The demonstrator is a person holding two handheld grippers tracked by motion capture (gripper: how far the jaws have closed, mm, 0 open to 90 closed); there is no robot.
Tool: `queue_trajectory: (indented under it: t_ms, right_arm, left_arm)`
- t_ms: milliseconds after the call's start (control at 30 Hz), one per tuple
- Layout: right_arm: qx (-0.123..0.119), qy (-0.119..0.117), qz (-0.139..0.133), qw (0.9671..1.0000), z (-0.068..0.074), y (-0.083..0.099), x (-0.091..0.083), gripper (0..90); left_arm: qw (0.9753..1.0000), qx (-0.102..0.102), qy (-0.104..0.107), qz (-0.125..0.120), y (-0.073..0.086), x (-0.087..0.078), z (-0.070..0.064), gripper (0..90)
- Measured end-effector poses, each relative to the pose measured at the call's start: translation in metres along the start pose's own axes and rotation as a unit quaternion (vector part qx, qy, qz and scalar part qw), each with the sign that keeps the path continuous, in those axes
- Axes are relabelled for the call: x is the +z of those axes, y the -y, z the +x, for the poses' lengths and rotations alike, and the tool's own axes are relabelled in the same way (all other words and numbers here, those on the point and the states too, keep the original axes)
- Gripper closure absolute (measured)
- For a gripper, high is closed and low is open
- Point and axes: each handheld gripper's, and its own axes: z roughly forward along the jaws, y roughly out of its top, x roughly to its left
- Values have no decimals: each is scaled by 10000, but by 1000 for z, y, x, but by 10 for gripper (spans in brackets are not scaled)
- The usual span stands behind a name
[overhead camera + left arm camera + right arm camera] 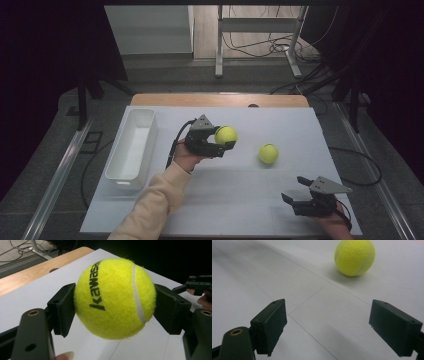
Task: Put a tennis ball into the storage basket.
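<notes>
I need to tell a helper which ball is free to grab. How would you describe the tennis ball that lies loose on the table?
On the white table sheet, look right of the white plastic bin. The loose yellow tennis ball rests on the sheet right of centre; its twin, the held tennis ball, is clamped above the sheet in the left gripper.

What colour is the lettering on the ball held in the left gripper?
Black, on the yellow-green tennis ball; the left gripper view shows it best.

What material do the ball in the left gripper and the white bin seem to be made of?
Held tennis ball: yellow felt, matte; fuzzy fibres show along its edge, with a white seam and black print. What is under the felt cannot be seen.
White bin: probably moulded plastic, smooth and slightly glossy, with thin walls and rounded corners.
</notes>
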Motion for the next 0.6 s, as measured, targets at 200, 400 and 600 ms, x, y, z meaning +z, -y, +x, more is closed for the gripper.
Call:
queue_trajectory:
  t_ms: [200,400,600]
  right_arm:
    - [6,0,3,10000,0,0,0,149]
    - [-1,0,5,10000,0,0,0,149]
    - [-2,0,7,10000,0,0,0,149]
  left_arm:
    - [10000,-61,-70,-37,0,-5,6,256]
    - [9998,-109,-121,-86,0,-10,9,256]
    - [9996,-156,-183,-122,0,-14,13,256]
